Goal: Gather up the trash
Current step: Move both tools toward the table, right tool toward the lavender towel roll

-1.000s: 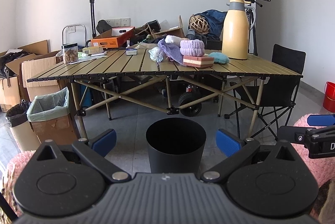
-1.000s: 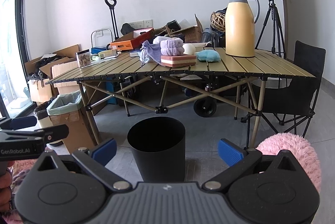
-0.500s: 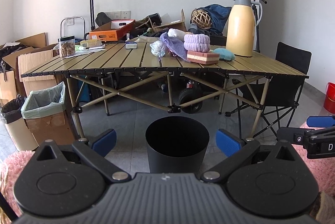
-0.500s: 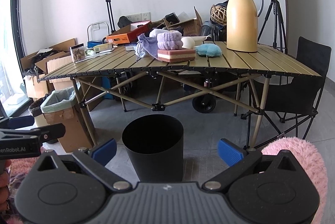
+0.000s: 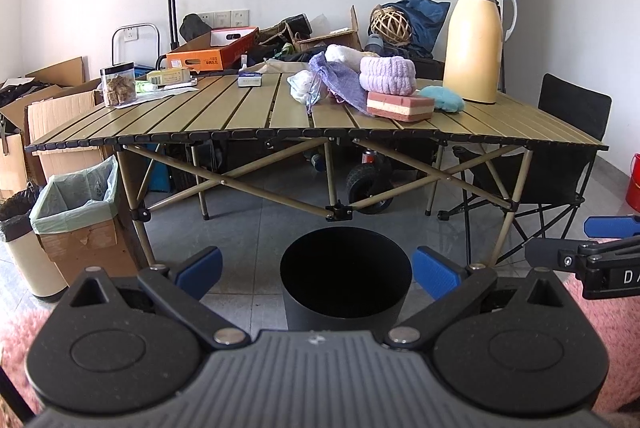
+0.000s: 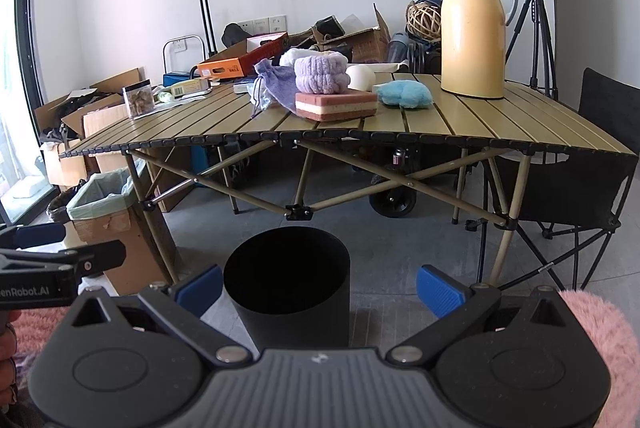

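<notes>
While both grippers, left [image 5: 316,274] and right [image 6: 318,286], stand wide apart and empty, the black bin [image 5: 345,278] sits on the floor before the table [image 5: 248,112]. Its interior reads dark; contents cannot be told. A clear jar [image 5: 115,86] on the table holds brown pieces.

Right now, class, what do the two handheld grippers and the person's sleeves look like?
Both the left gripper and the right gripper have black bodies with ribbed grey centres, round side discs, silver pivot pins and blue ribbed fingertips. White lettering marks the left gripper's side in the right view. The sleeves are fluffy pink.
</notes>
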A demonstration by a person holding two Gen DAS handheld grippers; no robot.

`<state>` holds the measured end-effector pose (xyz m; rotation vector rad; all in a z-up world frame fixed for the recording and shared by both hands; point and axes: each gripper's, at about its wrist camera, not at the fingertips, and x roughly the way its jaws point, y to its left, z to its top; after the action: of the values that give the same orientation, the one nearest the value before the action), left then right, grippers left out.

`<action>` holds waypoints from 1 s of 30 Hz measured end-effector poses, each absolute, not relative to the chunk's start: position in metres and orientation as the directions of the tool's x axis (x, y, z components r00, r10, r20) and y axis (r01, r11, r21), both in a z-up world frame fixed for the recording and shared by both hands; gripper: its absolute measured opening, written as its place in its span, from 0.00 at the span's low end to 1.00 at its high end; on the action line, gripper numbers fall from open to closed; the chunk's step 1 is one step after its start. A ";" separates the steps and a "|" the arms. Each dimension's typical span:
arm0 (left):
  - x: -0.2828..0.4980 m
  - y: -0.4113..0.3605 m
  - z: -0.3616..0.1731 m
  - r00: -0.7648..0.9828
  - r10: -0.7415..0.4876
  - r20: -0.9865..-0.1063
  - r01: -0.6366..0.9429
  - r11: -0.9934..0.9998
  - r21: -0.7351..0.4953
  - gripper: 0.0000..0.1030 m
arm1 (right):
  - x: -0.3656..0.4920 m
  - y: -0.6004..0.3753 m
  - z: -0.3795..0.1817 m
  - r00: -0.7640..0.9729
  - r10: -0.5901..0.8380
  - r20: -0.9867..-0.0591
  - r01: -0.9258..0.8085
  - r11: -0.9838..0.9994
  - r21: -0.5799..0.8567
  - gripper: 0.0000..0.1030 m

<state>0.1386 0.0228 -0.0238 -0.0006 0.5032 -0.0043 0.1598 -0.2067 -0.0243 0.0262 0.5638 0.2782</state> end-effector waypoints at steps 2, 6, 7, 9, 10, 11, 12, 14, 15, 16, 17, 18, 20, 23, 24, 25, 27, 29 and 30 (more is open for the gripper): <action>0.147 0.023 -0.024 0.876 -0.002 -0.483 0.002 1.000 0.000 1.00 | 0.169 -0.205 -0.024 0.808 0.272 -0.523 -0.256 0.961 0.104 1.00; 0.165 0.023 -0.024 0.872 0.004 -0.489 -0.002 1.000 0.005 1.00 | 0.190 -0.202 -0.025 0.805 0.280 -0.524 -0.262 0.959 0.109 1.00; 0.169 0.023 -0.025 0.872 0.006 -0.489 -0.003 1.000 0.007 1.00 | 0.196 -0.201 -0.025 0.804 0.282 -0.524 -0.264 0.958 0.111 1.00; 0.178 0.023 -0.025 0.871 0.010 -0.490 -0.005 1.000 0.011 1.00 | 0.207 -0.200 -0.025 0.804 0.284 -0.522 -0.267 0.957 0.111 1.00; 0.183 0.023 -0.025 0.871 0.011 -0.491 -0.006 1.000 0.011 1.00 | 0.212 -0.199 -0.025 0.804 0.286 -0.521 -0.267 0.957 0.112 1.00; 0.187 0.024 -0.025 0.871 0.011 -0.491 -0.007 1.000 0.011 1.00 | 0.217 -0.199 -0.025 0.804 0.287 -0.520 -0.268 0.957 0.114 1.00; 0.192 0.024 -0.025 0.871 0.012 -0.490 -0.008 1.000 0.011 1.00 | 0.223 -0.198 -0.025 0.805 0.288 -0.518 -0.268 0.956 0.115 1.00; 0.201 0.025 -0.024 0.872 0.014 -0.490 -0.010 1.000 0.012 1.00 | 0.233 -0.197 -0.025 0.808 0.289 -0.514 -0.268 0.956 0.115 1.00; 0.207 0.026 -0.024 0.872 0.014 -0.489 -0.010 1.000 0.011 1.00 | 0.239 -0.197 -0.025 0.809 0.289 -0.512 -0.268 0.957 0.116 1.00; 0.211 0.025 -0.023 0.873 0.014 -0.487 -0.010 1.000 0.011 1.00 | 0.244 -0.197 -0.025 0.811 0.288 -0.509 -0.267 0.957 0.117 1.00; 0.216 0.025 -0.023 0.874 0.013 -0.485 -0.009 1.000 0.011 1.00 | 0.249 -0.197 -0.025 0.813 0.288 -0.506 -0.266 0.957 0.117 1.00; 0.221 0.026 -0.022 0.876 0.012 -0.483 -0.008 1.000 0.012 1.00 | 0.254 -0.196 -0.025 0.815 0.287 -0.504 -0.265 0.957 0.116 1.00; 0.230 0.026 -0.021 0.879 0.012 -0.477 -0.006 1.000 0.013 1.00 | 0.265 -0.195 -0.024 0.819 0.288 -0.496 -0.264 0.957 0.118 1.00; 0.244 0.026 -0.018 0.884 0.013 -0.467 -0.007 1.000 0.015 1.00 | 0.280 -0.194 -0.023 0.826 0.287 -0.485 -0.263 0.957 0.119 1.00; 0.249 0.027 -0.018 0.887 0.015 -0.462 -0.008 1.000 0.016 1.00 | 0.286 -0.194 -0.022 0.829 0.286 -0.480 -0.262 0.958 0.119 1.00; 0.254 0.027 -0.017 0.888 0.017 -0.459 -0.010 1.000 0.017 1.00 | 0.292 -0.194 -0.022 0.833 0.286 -0.475 -0.262 0.958 0.118 1.00; 0.264 0.028 -0.016 0.892 0.018 -0.452 -0.012 1.000 0.018 1.00 | 0.302 -0.194 -0.020 0.840 0.285 -0.462 -0.262 0.958 0.116 1.00; 0.274 0.030 -0.014 0.895 0.021 -0.445 -0.014 1.000 0.018 1.00 | 0.313 -0.193 -0.017 0.846 0.287 -0.449 -0.264 0.958 0.114 1.00; 0.279 0.030 -0.012 0.897 0.022 -0.441 -0.015 1.000 0.018 1.00 | 0.318 -0.193 -0.016 0.849 0.289 -0.441 -0.267 0.957 0.114 1.00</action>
<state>0.2789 0.0303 -0.0122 0.0146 0.4573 0.0193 0.3179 -0.1929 -0.0160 0.0489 0.4726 0.2931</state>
